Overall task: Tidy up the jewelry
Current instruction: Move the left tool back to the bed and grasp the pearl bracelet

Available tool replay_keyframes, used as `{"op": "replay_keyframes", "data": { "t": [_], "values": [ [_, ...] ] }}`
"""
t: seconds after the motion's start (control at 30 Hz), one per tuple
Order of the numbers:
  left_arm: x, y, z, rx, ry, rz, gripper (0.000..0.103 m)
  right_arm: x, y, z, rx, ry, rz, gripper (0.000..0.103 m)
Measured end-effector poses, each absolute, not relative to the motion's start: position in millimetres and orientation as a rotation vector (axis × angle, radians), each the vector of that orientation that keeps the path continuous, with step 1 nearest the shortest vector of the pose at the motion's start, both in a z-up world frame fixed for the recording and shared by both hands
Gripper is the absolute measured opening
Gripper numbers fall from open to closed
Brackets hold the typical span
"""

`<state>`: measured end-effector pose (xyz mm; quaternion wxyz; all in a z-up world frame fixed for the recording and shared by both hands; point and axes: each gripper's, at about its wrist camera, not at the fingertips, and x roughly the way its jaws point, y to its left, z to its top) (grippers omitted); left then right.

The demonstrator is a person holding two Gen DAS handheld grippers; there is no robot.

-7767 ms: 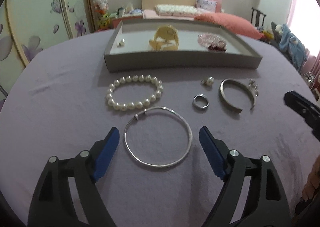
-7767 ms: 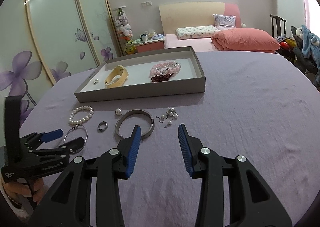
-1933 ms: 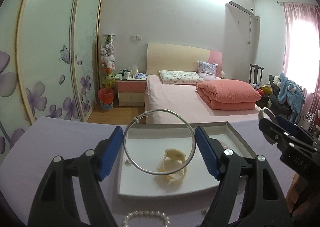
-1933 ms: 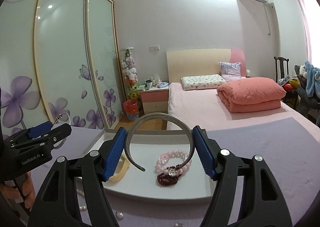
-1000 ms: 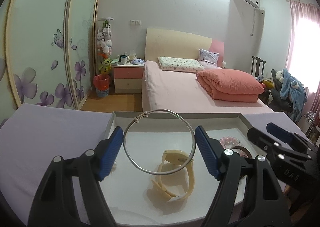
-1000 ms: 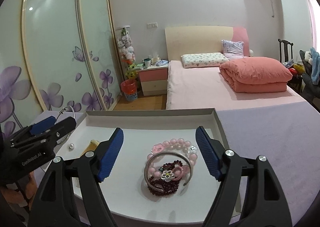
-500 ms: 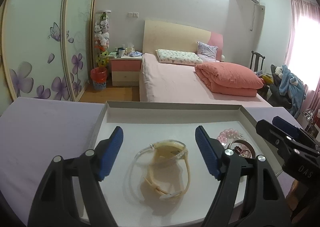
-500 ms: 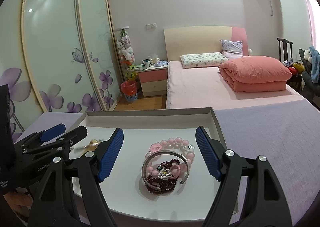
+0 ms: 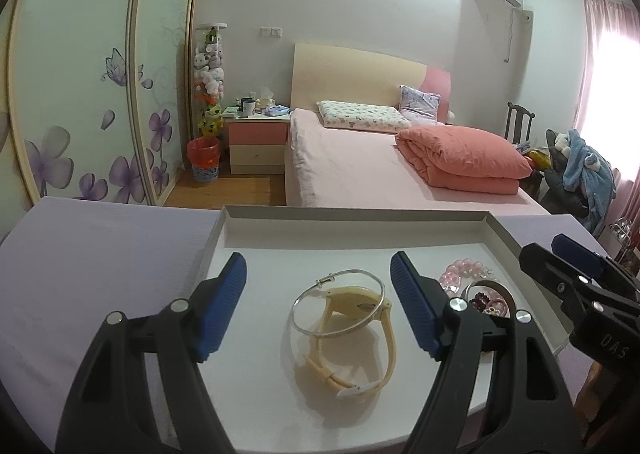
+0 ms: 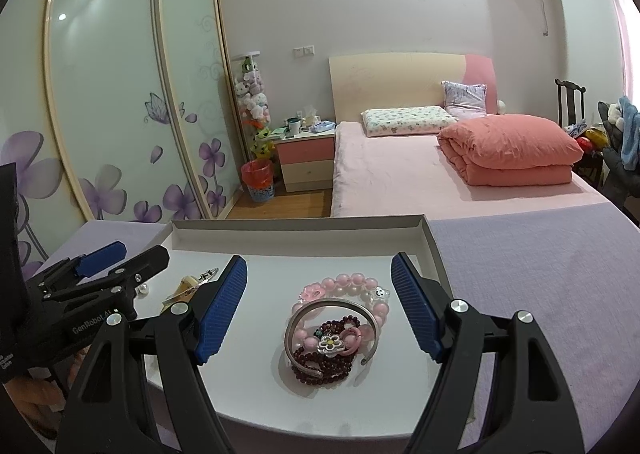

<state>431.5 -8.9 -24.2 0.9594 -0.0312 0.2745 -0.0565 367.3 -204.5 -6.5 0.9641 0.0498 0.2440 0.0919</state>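
Both tools are standing wide and empty over the tray. The left tool is facing the thin silver bangle, lying flat on the cream watch; the right tool is facing the open cuff on the beads.

One tray, one watch, two bangles, two bead bracelets, one loose pearl
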Motion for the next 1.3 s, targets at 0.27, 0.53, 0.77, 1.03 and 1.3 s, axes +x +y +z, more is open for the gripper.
{"op": "replay_keyframes", "data": {
  "t": [0.27, 0.53, 0.77, 1.03, 1.3],
  "values": [
    [388, 8, -10, -0.042, 0.543, -0.117, 0.073, 339, -205, -2, 0.082, 0.507, 0.193, 0.075],
    [324, 29, -14, -0.037, 0.567, -0.111, 0.074, 296, -212, -8, 0.08, 0.567, 0.193, 0.075],
    [281, 43, -22, -0.034, 0.608, -0.095, 0.076, 255, -218, -16, 0.074, 0.617, 0.185, 0.075],
    [272, 44, -39, -0.035, 0.695, -0.082, 0.076, 222, -225, -27, 0.082, 0.651, 0.155, 0.075],
    [301, 44, -59, -0.04, 0.809, -0.031, 0.052, 216, -228, -31, 0.1, 0.644, 0.158, 0.075]
  ]
}}
